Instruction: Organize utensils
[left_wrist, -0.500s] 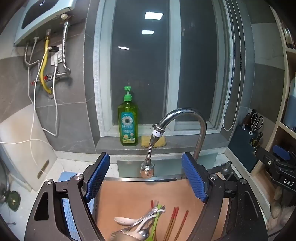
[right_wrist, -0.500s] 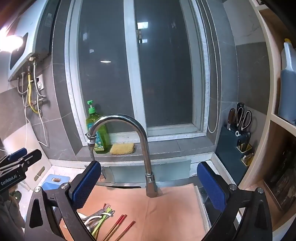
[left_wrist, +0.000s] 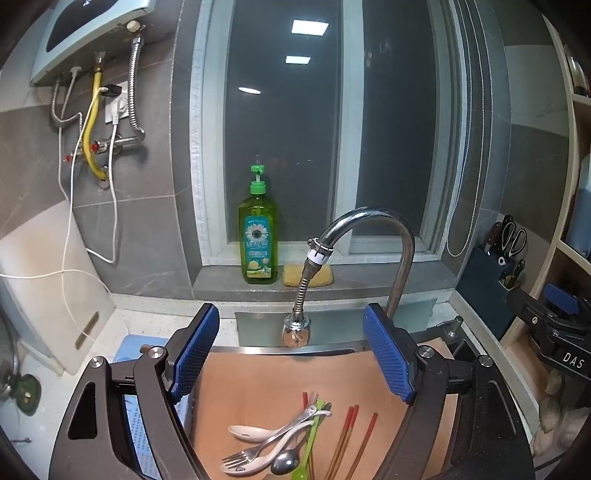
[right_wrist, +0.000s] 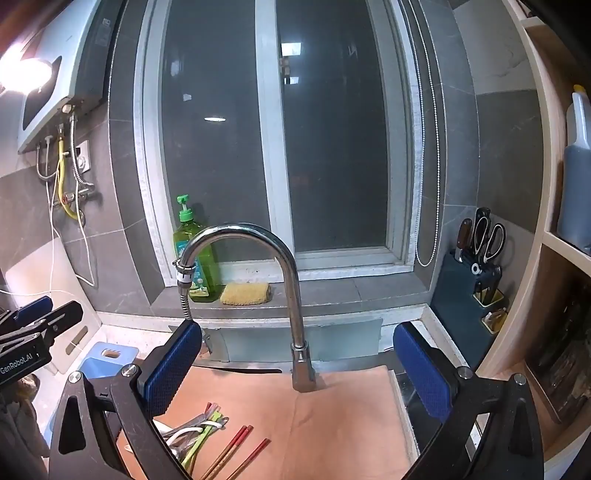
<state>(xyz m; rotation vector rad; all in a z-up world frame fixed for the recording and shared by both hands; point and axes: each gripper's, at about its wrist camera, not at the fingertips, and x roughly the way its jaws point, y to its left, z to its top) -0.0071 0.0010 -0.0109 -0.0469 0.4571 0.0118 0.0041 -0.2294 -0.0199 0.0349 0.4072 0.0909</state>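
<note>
A pile of utensils lies on a tan mat over the sink: a white spoon, a metal fork, a metal spoon, a green spoon and red-tipped chopsticks. My left gripper hovers open above and behind the pile, nothing between its blue pads. In the right wrist view the same pile and chopsticks lie at lower left on the mat. My right gripper is open and empty, with the faucet base between its fingers in the picture.
A chrome faucet arches over the sink. A green soap bottle and a yellow sponge sit on the window ledge. A knife block with scissors stands at the right, shelves beyond it. A blue holder sits left of the sink.
Both views have tilted down slightly, so more of the utensil pile shows near the bottom edge. The jaws stay wide apart.
</note>
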